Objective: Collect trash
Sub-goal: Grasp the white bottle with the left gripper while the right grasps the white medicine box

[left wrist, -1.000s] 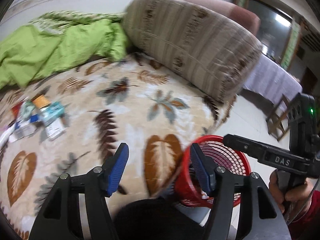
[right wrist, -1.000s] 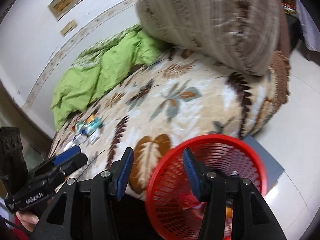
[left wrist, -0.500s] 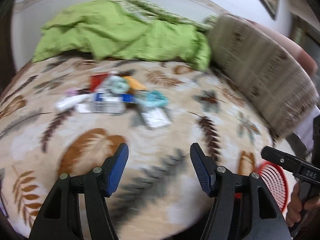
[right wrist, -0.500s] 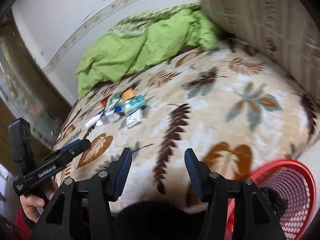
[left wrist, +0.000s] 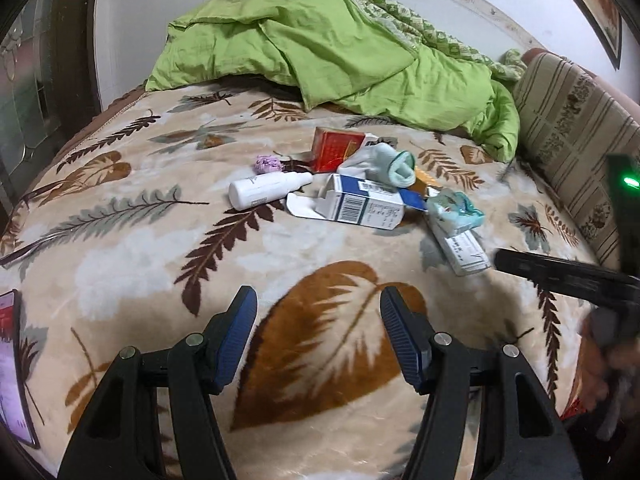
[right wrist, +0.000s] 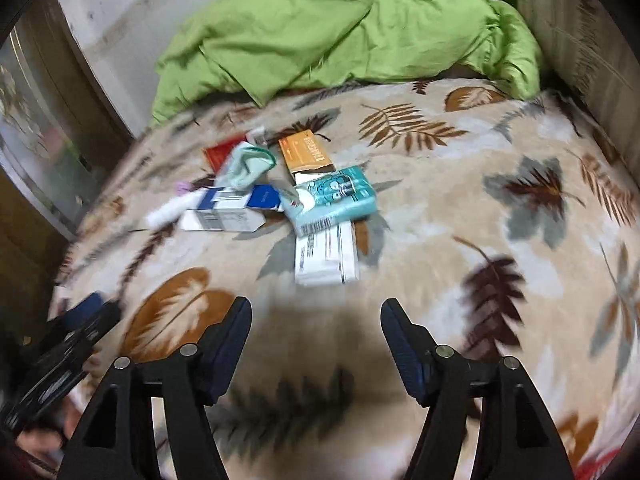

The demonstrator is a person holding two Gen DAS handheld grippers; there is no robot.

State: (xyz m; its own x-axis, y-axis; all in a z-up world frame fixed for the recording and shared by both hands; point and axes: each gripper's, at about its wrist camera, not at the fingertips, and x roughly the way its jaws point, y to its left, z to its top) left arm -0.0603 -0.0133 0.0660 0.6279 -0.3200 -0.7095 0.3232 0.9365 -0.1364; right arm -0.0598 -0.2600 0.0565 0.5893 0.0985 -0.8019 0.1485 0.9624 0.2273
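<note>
Both hand-held grippers, left [left wrist: 316, 336] and right [right wrist: 316, 340], gape empty above one leaf-print bed [left wrist: 132, 248] (four cartons [left wrist: 360, 204], one bottle [left wrist: 268, 190]).

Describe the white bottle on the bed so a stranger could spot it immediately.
On the leaf-patterned blanket, find the pile of boxes below the green quilt. The white bottle lies on its side at the pile's left edge, the only round item there.

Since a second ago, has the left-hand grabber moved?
Yes. The left gripper swung away from the red basket toward the trash pile, which now sits ahead of it below the green quilt.
</note>
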